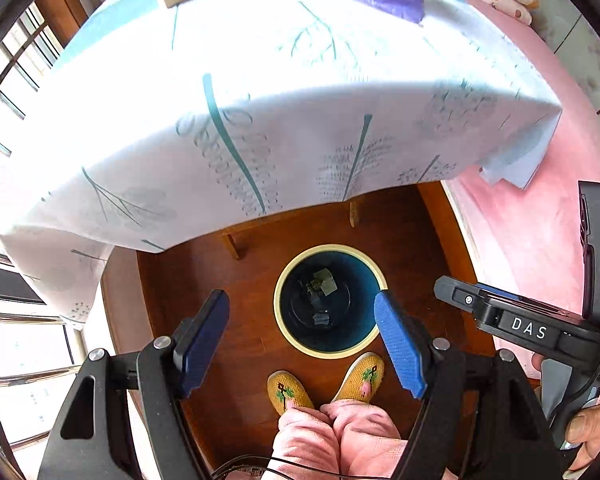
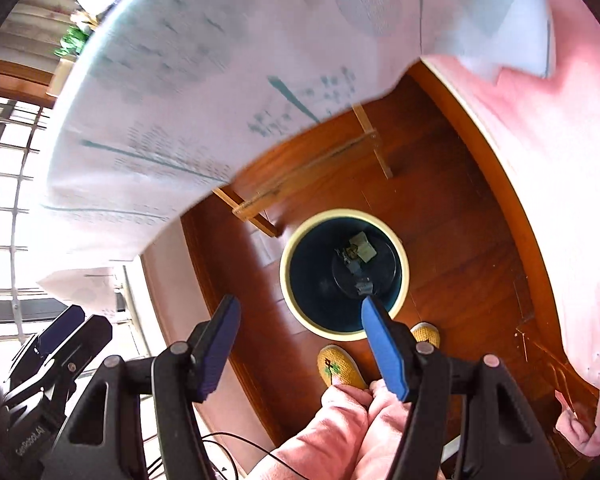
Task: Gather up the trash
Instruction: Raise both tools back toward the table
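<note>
Few scraps of trash [image 2: 358, 258], too dim and small to identify, lying at the bottom of the round, cream-rimmed bin [image 1: 284, 280] on the wooden floor [image 1: 220, 272], near the slippers [image 1: 288, 392]. Left gripper [image 1: 304, 340] and right gripper [image 2: 300, 344] both spread wide, gripping nothing. Draped leaf-print cloth hiding the surface [image 1: 260, 80].
</note>
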The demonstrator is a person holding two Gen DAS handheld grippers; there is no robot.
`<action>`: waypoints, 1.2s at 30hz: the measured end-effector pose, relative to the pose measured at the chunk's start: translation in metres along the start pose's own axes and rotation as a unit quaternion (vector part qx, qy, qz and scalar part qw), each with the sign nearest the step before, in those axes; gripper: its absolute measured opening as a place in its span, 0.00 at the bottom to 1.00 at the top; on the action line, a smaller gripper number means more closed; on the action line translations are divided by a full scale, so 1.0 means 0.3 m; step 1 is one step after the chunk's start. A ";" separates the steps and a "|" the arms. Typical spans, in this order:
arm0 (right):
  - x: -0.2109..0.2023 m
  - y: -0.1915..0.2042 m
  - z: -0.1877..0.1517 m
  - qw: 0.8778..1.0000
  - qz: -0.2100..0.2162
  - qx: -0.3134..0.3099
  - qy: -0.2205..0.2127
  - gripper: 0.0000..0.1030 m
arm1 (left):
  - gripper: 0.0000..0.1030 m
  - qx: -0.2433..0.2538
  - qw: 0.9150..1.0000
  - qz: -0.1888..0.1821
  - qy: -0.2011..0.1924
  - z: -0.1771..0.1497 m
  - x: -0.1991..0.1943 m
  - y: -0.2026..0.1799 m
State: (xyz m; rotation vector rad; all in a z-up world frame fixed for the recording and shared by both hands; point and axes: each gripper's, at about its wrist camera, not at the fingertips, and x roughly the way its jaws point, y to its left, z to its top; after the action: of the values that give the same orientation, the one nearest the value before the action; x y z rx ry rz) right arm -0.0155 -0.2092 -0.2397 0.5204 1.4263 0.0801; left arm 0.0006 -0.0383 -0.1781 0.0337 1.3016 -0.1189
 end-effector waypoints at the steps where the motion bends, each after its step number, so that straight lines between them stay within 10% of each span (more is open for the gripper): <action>1: -0.035 0.017 0.003 1.000 0.002 -0.001 -0.008 0.62 | 0.71 0.002 1.000 -0.002 -0.007 0.011 -0.034 0.004; 18: -0.459 0.259 0.070 0.992 0.028 -0.004 -0.119 0.65 | 0.71 0.046 0.993 -0.025 -0.107 0.176 -0.449 0.070; 36: -0.661 0.465 0.310 0.971 -0.024 -0.095 -0.220 0.65 | 0.72 0.028 0.987 -0.029 -0.158 0.299 -0.535 0.210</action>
State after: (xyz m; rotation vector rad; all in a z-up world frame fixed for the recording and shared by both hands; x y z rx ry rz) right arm 0.0764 -0.1840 0.0019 0.3199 0.9838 0.0570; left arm 0.0515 0.0270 -0.0024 0.0236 0.9818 -0.2028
